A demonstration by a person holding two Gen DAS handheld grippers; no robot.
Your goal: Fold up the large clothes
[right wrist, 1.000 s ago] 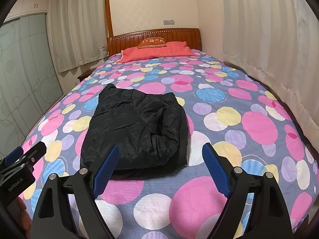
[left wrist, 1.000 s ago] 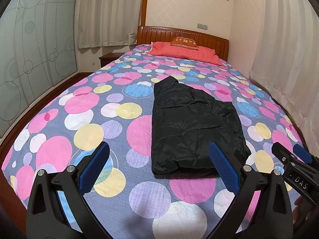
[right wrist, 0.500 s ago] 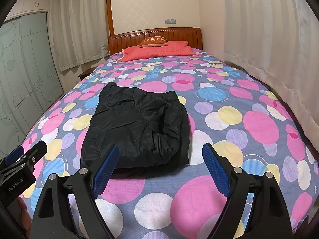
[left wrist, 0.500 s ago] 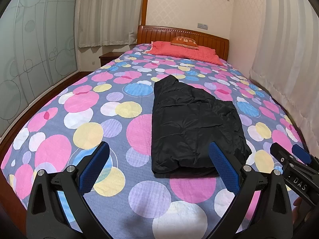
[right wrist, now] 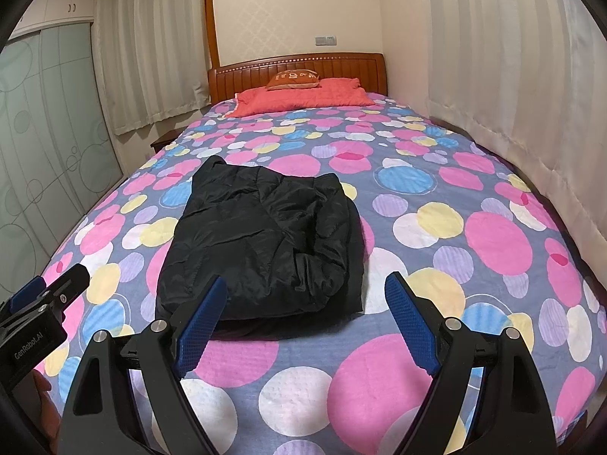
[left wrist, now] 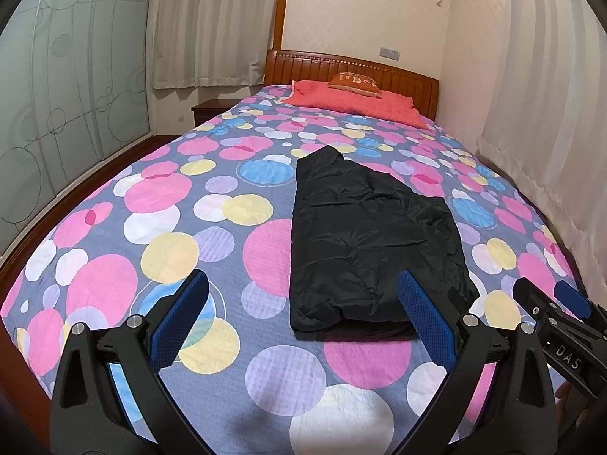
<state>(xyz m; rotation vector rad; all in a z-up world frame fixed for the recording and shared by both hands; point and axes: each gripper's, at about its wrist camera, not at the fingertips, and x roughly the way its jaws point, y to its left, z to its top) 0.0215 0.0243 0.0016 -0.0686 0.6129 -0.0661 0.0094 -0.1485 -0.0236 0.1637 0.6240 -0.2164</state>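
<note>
A black puffy jacket (left wrist: 368,242) lies folded into a narrow rectangle on the bed (left wrist: 159,250), lengthwise toward the headboard. It also shows in the right wrist view (right wrist: 261,242). My left gripper (left wrist: 303,314) is open and empty, held above the bed's near end, short of the jacket's near edge. My right gripper (right wrist: 305,318) is open and empty, also short of the jacket, slightly to its right. Each gripper shows at the edge of the other's view.
The bed has a polka-dot cover in pink, yellow, blue and white. A red pillow (left wrist: 356,102) and a small orange cushion (left wrist: 354,81) lie by the wooden headboard (right wrist: 299,72). Curtains hang along the right wall (right wrist: 512,87). Frosted sliding doors (left wrist: 64,94) stand to the left.
Both grippers have drawn back and risen slightly from the jacket. The jacket has not moved and both grippers stay open.
</note>
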